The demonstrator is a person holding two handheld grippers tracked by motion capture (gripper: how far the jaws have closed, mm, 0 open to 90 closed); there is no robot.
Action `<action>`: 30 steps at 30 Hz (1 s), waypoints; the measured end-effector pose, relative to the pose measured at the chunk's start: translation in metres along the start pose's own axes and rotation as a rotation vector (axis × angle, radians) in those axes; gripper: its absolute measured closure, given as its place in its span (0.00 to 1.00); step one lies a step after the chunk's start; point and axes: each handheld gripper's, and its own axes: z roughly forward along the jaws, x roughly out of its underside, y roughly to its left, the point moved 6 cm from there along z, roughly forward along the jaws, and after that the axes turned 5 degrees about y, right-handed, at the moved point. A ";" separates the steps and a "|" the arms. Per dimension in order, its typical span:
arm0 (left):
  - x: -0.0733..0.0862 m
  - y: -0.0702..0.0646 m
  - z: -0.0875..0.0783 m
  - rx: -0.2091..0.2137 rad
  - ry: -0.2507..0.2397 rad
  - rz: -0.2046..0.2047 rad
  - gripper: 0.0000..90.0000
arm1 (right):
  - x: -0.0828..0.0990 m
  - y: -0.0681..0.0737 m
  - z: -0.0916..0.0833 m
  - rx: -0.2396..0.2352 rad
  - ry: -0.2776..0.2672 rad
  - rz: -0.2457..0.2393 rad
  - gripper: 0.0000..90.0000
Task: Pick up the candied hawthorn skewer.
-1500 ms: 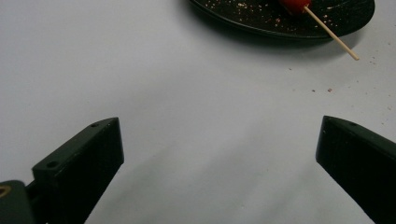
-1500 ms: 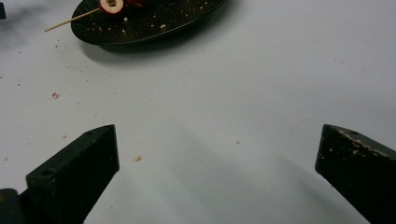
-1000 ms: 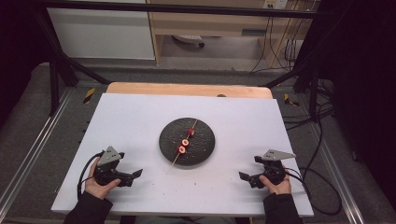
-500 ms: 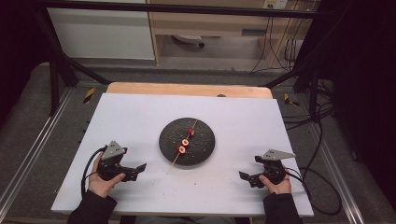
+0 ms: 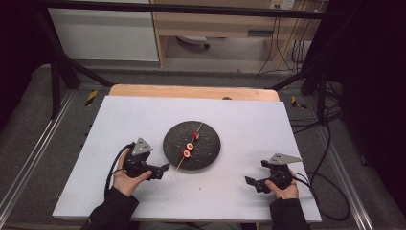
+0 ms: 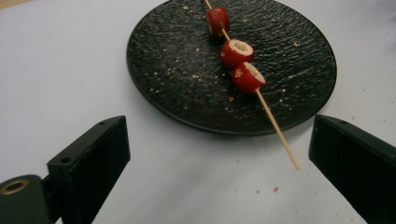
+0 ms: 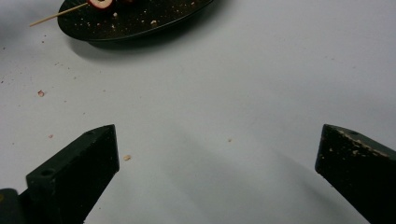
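A black round plate (image 5: 210, 154) sits mid-table with a wooden skewer (image 5: 178, 165) across it, threaded through three red fruit pieces (image 5: 190, 146). My left gripper (image 5: 162, 170) hovers just left of the plate's near edge, pointing at the skewer's free end. In the left gripper view the plate (image 6: 163, 56), the fruit (image 6: 237, 52) and the skewer (image 6: 276, 128) lie ahead. The left gripper (image 6: 219, 135) is open; its jaws have just been closing slightly, with nothing between them. My right gripper (image 5: 252, 183) rests open near the table's front right, as does the right gripper (image 7: 217, 133) in its own view.
The white tabletop (image 5: 124, 120) has a wooden strip (image 5: 191, 92) along its far edge. Small crumbs (image 7: 41, 93) lie on it near the plate (image 7: 140, 23). Cables (image 5: 325, 143) trail on the floor at the right, and metal rails run along both sides.
My left gripper has moved right and forward, from the front left toward the plate's near edge and the skewer end. The right gripper has stayed put.
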 end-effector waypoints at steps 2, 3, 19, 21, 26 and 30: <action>-0.005 -0.005 0.007 -0.002 0.013 0.001 0.08 | 0.000 0.000 0.000 0.001 0.001 0.000 0.01; -0.006 -0.007 0.010 -0.004 0.023 0.001 0.09 | 0.000 0.000 0.000 0.002 0.000 0.004 0.01; -0.022 -0.033 0.050 -0.014 0.108 -0.025 0.53 | 0.000 0.000 0.000 -0.001 0.005 0.003 0.01; -0.022 -0.035 0.052 -0.007 0.122 -0.027 0.58 | 0.000 0.000 0.000 -0.001 0.003 0.005 0.01; -0.020 -0.038 0.057 -0.011 0.155 -0.031 0.74 | 0.000 0.000 0.000 -0.003 0.002 0.005 0.01; -0.018 -0.039 0.061 -0.024 0.172 -0.037 0.79 | 0.000 0.000 0.000 -0.004 0.002 0.006 0.01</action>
